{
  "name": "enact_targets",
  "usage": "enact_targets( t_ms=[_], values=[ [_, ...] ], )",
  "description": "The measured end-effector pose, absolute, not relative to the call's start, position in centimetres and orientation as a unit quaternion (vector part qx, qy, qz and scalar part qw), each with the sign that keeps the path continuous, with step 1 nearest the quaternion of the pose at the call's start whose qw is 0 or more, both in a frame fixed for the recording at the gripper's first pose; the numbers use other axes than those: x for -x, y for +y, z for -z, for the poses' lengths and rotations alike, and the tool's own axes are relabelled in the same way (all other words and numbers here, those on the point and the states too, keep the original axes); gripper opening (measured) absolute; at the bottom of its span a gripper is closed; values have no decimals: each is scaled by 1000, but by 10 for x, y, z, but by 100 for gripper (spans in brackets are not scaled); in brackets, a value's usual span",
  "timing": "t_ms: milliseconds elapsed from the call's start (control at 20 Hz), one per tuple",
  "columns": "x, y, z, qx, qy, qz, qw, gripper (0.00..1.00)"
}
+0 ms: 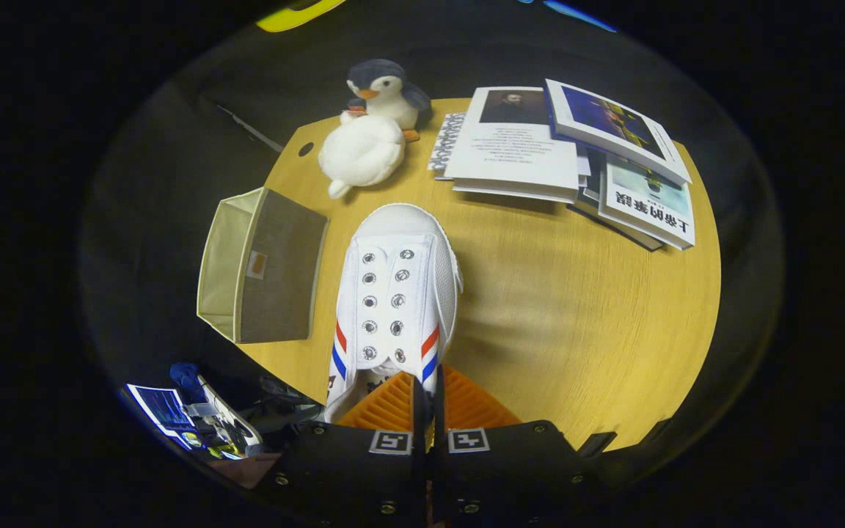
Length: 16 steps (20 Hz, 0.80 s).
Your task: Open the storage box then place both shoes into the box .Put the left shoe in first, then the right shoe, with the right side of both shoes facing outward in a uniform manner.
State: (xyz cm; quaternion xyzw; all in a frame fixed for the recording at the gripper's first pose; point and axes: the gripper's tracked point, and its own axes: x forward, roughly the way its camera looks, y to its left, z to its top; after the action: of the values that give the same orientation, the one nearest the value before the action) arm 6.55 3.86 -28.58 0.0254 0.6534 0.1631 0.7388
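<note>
A white sneaker (395,293) with red and blue side stripes hangs above the wooden table (562,315), toe pointing away from me. My gripper (428,396) is shut on the shoe's right side wall near the collar, its orange fingers (466,407) pressed close together, one inside the shoe and one outside. To the left of the shoe stands a beige fabric storage box (257,268) at the table's left edge, its grey lid flap facing the shoe. The box's inside is hidden from here.
Two plush toys, a white one (361,150) and a penguin (386,89), sit beyond the shoe. A pile of books (576,158) lies at the far right. Below the table's near left corner, cluttered gear (202,422) shows.
</note>
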Motion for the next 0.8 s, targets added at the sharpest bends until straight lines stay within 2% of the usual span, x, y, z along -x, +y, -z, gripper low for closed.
enact_targets(
  t_ms=[800],
  values=[
    [-113, 221, 228, 38, 613, -260, 745, 4]
  ],
)
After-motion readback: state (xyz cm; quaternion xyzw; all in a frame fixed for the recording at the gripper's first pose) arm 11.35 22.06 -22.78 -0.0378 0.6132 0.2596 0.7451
